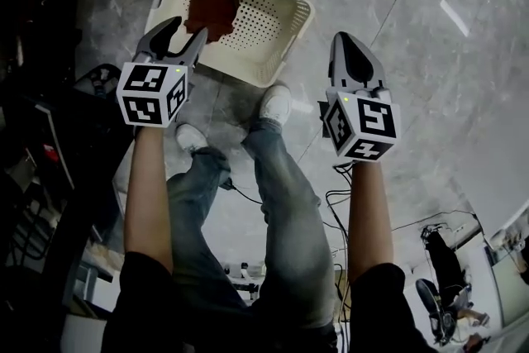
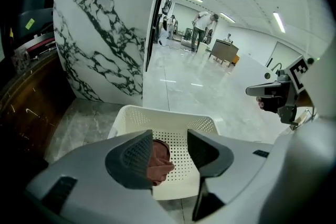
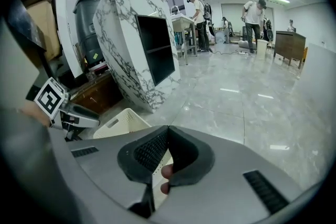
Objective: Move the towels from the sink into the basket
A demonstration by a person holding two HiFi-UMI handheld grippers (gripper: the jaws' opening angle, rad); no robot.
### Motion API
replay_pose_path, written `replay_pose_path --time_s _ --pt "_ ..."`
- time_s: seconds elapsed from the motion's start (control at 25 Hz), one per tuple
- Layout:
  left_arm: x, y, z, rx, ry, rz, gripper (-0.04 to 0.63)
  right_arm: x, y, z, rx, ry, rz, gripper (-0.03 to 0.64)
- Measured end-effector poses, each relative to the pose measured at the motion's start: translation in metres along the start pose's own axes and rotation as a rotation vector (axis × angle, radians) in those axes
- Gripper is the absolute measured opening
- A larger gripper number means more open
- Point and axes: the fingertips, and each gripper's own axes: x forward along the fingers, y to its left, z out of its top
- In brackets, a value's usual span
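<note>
A white perforated basket [image 1: 274,67] stands on the marble floor with a reddish-brown towel [image 1: 212,10] lying inside it. My left gripper [image 1: 188,29] hangs over the basket's near rim, open, with nothing between its fingers. In the left gripper view the towel [image 2: 160,163] shows in the gap between the jaws of the left gripper [image 2: 170,147], down in the basket [image 2: 157,112]. My right gripper [image 1: 343,38] is to the right of the basket, over bare floor. Its jaws are shut tip to tip [image 3: 168,129] and hold nothing. No sink is in view.
A marble-clad column [image 2: 100,34] and a dark wooden cabinet [image 2: 26,107] stand left of the basket. The person's legs and white shoes [image 1: 277,103] are just in front of it. Cables [image 1: 339,202] trail on the floor. People work far off in the hall.
</note>
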Motion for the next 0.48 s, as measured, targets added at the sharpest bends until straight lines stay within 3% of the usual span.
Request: replay_pose_path --time_s 0.48 --pt "-0.088 -0.024 0.071 -0.001 -0.066 0.038 0.029 -0.079 0.017 0.073 0.005 -0.052 -0.005 0.015"
